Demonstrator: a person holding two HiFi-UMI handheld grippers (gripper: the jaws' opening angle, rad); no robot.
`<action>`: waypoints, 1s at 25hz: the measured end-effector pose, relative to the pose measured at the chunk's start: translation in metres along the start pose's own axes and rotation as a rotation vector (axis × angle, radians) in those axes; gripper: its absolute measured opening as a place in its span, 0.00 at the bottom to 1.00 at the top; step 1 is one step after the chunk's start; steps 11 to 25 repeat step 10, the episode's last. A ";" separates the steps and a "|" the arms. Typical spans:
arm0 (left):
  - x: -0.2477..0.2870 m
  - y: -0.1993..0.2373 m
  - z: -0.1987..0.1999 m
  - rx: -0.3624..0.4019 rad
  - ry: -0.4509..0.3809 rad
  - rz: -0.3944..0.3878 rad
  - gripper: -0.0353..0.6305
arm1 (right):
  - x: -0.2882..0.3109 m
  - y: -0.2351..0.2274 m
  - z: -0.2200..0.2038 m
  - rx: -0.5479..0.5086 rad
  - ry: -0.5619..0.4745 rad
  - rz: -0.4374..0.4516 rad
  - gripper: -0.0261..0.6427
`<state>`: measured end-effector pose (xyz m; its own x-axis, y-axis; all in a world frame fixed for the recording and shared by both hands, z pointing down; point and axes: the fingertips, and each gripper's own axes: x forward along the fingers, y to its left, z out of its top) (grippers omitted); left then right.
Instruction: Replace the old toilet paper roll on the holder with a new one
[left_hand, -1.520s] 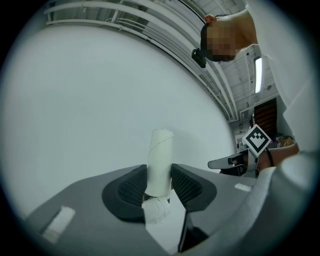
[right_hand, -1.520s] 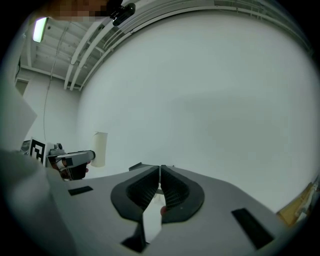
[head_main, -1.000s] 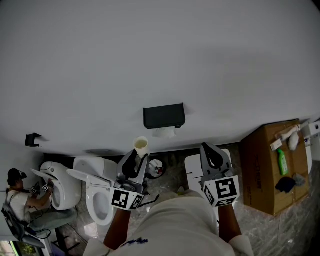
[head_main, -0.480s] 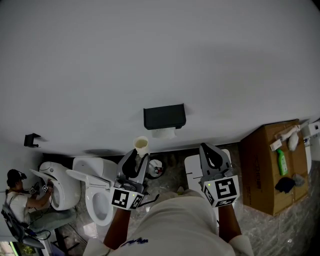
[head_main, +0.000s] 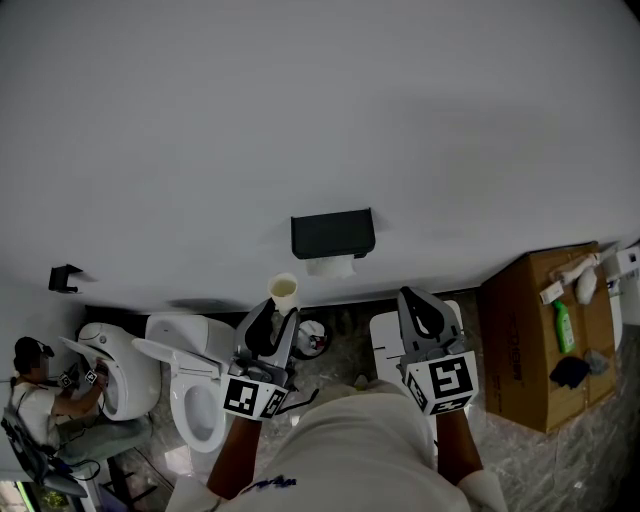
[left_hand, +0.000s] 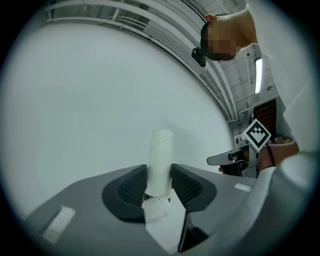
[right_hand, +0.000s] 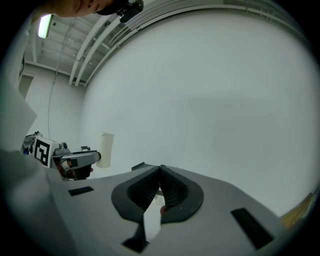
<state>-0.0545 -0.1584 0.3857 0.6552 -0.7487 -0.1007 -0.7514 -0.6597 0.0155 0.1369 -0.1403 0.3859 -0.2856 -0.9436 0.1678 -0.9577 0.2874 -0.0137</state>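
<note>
left claw (left_hand: 159, 181) | clamps cardboard tube (left_hand: 161, 152) upright | likely the spent roll

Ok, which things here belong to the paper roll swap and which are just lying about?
Job: cardboard tube, held in left hand-held gripper; black wall holder with paper hanging.
Lying about: toilet, cardboard box, green bottle.

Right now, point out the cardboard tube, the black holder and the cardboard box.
cardboard tube (left_hand: 161, 155): left gripper view, its side wall.
black holder (head_main: 333, 232): head view, its front face.
cardboard box (head_main: 520, 340): head view, its bare left part.
</note>
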 end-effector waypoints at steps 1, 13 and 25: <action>-0.001 0.000 0.000 -0.001 0.000 0.001 0.29 | -0.001 0.001 0.000 -0.001 0.000 0.000 0.05; -0.009 -0.004 0.000 -0.004 0.003 -0.001 0.29 | -0.008 0.006 -0.001 -0.001 0.004 0.000 0.05; -0.009 -0.004 0.000 -0.004 0.003 -0.001 0.29 | -0.008 0.006 -0.001 -0.001 0.004 0.000 0.05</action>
